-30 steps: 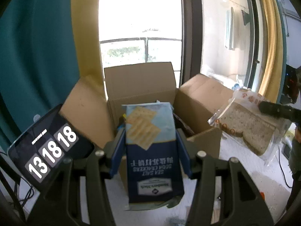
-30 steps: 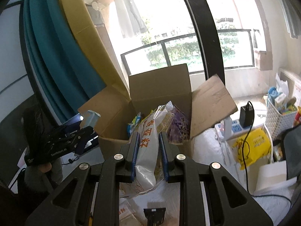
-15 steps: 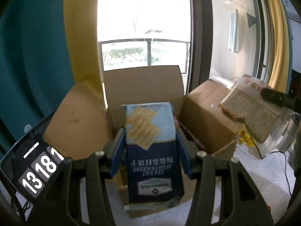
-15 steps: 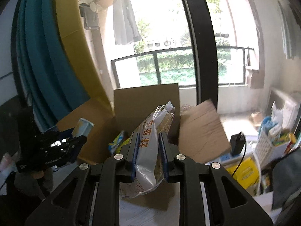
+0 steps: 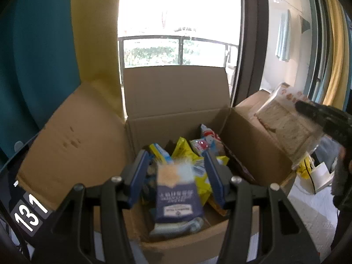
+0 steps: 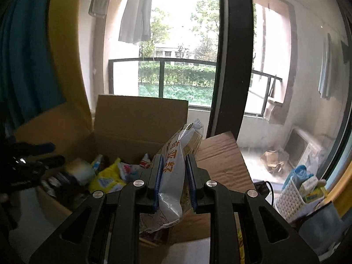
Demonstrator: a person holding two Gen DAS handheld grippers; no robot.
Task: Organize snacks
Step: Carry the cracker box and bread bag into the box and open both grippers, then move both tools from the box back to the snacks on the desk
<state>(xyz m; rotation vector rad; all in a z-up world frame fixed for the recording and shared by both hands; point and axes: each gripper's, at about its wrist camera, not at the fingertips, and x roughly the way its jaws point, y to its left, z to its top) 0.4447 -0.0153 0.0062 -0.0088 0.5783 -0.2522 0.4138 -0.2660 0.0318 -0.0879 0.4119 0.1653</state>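
Falling from opened left tool (image 5: 176, 171), cracker box (image 5: 178, 200) enters carton (image 5: 176, 101).

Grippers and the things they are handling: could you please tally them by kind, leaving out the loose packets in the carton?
grippers: 2 (left gripper open, right gripper shut on the bag)
cracker box: 1, between the open left fingers, over the carton
bread bag: 1
cardboard box: 1
Total: 5
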